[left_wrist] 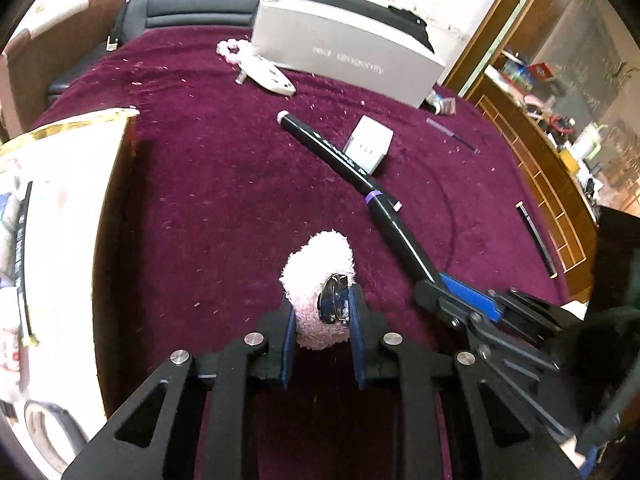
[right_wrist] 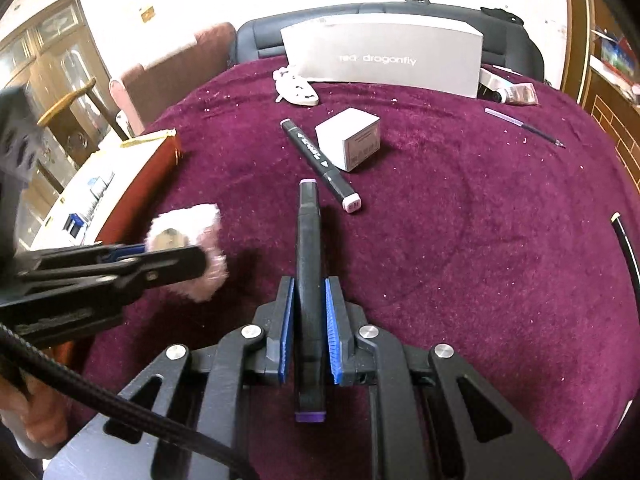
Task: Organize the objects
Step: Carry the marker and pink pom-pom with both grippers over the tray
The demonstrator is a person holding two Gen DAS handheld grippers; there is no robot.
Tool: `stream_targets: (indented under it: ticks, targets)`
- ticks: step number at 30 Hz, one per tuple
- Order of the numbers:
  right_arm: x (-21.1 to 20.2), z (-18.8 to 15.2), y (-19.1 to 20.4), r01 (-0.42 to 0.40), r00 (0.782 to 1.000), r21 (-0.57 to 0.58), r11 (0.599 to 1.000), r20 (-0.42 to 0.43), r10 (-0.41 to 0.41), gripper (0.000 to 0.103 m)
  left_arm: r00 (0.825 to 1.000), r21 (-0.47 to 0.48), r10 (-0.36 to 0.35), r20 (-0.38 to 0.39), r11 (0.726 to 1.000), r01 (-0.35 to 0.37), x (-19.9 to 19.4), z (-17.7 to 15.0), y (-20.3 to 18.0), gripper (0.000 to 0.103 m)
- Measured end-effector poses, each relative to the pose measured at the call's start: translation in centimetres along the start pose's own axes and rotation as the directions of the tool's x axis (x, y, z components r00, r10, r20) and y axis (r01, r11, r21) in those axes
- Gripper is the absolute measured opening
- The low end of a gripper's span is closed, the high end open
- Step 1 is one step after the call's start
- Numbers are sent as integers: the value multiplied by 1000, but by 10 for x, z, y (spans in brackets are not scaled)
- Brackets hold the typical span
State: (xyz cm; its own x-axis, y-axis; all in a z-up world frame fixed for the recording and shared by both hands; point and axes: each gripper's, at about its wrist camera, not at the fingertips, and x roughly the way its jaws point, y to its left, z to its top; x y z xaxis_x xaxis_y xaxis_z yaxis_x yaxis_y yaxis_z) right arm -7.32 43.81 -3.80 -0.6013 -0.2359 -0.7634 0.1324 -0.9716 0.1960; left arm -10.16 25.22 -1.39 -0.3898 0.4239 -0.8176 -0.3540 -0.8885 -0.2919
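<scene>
A pink fluffy clip (left_wrist: pixel 316 264) with a shiny metal centre sits between the blue pads of my left gripper (left_wrist: pixel 322 306), which press on its sides just above the maroon cloth (left_wrist: pixel 200 200). From the right wrist view the same gripper (right_wrist: pixel 200 258) reaches in from the left with the fluffy clip (right_wrist: pixel 208 276) in it. My right gripper (right_wrist: pixel 310 286) is shut on a black marker (right_wrist: pixel 308 240) that points forward, its purple end toward the camera. A second black marker (right_wrist: pixel 320 160) lies loose on the cloth ahead.
An open gold-rimmed box (left_wrist: pixel 80 128) holding items stands at the left. A small white box (right_wrist: pixel 352 136), a grey shoebox (right_wrist: pixel 384 56), a white cat-shaped item (right_wrist: pixel 298 92), a thin pen (right_wrist: pixel 524 126) and a black stick (right_wrist: pixel 628 248) lie around. A hand (right_wrist: pixel 40 420) shows at lower left.
</scene>
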Motion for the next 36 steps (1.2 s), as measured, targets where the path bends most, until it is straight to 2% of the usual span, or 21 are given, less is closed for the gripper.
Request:
stream_targets:
  ticks: [10,26,30,36]
  targets:
    - [-8,3,4,-114,993,45,993,37,112,12,994,-33,-29,108,999,33,-68,-23,32,19]
    - [-9,-1,19,-164,986,78,983,38,161,12,972,-168,30,231,986,10,-150,-67,135,19]
    - [-15,2,39,-187,981,59,980,52,184,13,966,-185,62,251,983,-15,-167,-79,158,19]
    - [-17,11,91,-287,957,16,958,43,286,13,960,-240,123,252,969,-61,-175,-94,195,20]
